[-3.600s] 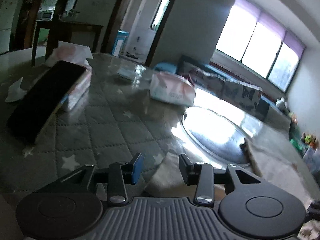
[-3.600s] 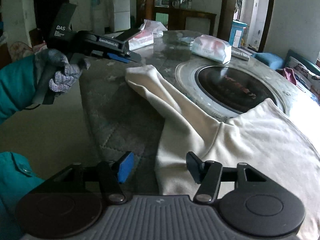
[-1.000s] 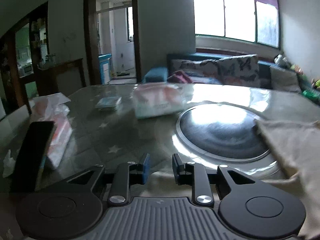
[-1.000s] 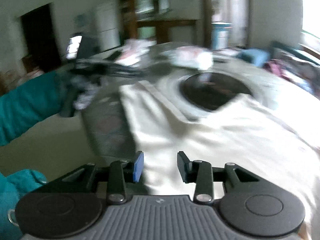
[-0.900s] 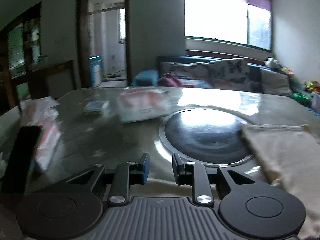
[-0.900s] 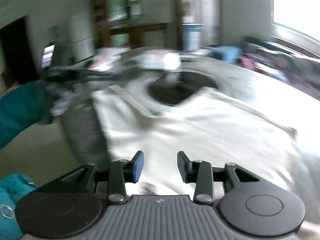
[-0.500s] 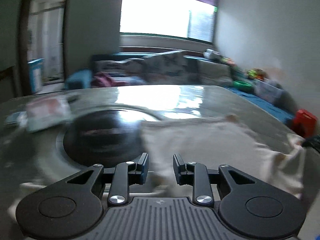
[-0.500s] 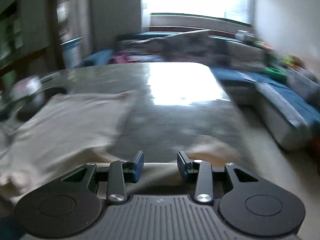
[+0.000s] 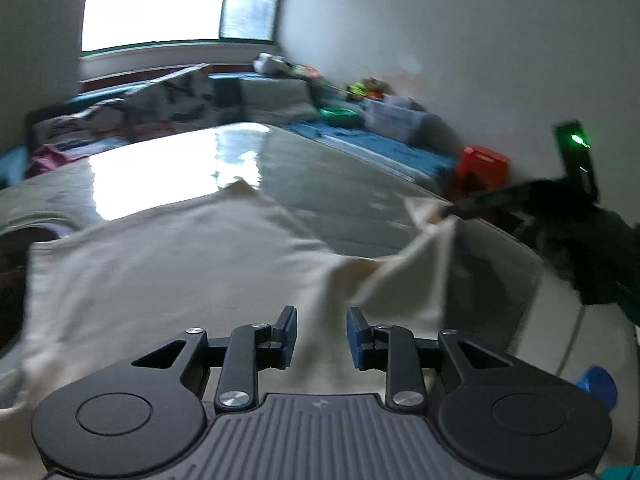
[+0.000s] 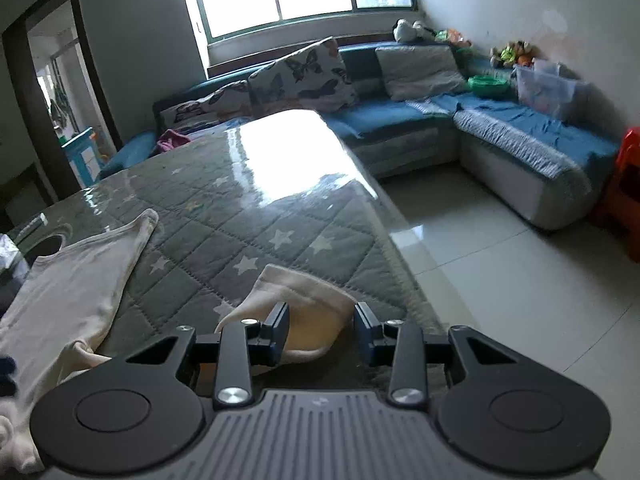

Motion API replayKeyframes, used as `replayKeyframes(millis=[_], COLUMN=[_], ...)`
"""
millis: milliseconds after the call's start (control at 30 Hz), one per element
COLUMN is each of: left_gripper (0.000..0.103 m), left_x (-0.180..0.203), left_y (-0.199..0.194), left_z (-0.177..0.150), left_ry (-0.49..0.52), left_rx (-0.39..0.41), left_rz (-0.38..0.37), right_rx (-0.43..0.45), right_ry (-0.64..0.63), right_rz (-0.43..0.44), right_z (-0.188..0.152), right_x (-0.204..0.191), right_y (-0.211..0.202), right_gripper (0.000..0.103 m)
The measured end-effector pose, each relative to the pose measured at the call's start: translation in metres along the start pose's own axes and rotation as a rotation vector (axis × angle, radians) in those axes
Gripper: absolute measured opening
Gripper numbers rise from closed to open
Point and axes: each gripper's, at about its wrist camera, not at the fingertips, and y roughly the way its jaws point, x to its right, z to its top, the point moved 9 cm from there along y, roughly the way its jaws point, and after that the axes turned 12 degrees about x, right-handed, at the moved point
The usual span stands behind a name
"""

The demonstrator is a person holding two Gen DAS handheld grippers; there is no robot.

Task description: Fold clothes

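Two hand-held grippers: left hand-held gripper (image 9: 322,332) released; right hand-held gripper (image 10: 321,330) released around sleeve (image 10: 298,300)
Shirt (image 9: 168,264): spread on desk (image 10: 280,208), unfolded
Left: every fold

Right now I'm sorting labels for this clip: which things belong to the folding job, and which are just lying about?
Job:
cream garment
its sleeve end
left gripper
right gripper
quilted table cover

Lying about:
blue sofa
butterfly cushions
red stool

Left view is motion-blurred; the shirt (image 9: 168,264) runs past its left edge.
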Motion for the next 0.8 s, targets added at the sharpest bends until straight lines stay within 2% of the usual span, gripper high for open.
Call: replayKeyframes(millis=[133,233,367,467,533,633,733,800], left_gripper=[0.030,0.030,0.030,0.030,0.030,0.031,0.031,0.031], left_x=[0.024,0.037,0.048,0.048,0.047,0.047,0.046,0.048], left_y=[0.010,0.014,0.017,0.016,0.015,0.014,0.015,0.015], left_z=[-0.007,-0.013,-0.021,-0.023,-0.024,-0.024,-0.024,-0.024], left_ry=[0.009,0.023,0.038,0.046,0.049,0.052,0.058,0.063], left_rx=[-0.021,-0.037,-0.054,-0.060,-0.064,-0.068,-0.070,-0.071], left_rz=[-0.069,-0.109,-0.150,-0.170,-0.181,-0.194,-0.196,-0.196], right_rx=[-0.006,0.034,0.137,0.208,0.185,0.124,0.105,0.116], right_ry=[-0.005,-0.036,-0.088,-0.123,-0.111,-0.168,-0.133,-0.137], right_rz=[0.012,0.013,0.002,-0.043,-0.064,-0.194,-0.167,-0.102], right_z=[-0.001,0.010,0.037,0.046,0.039,0.019,0.012,0.016], right_x=[-0.004,-0.008,-0.014,-0.012,-0.005,0.012,0.014,0.000], right_y=[0.000,-0.007,-0.030,-0.053,-0.057,-0.050,-0.048,-0.047], right_gripper=[0.011,0.006,0.004,0.005,0.006,0.010,0.011,0.014])
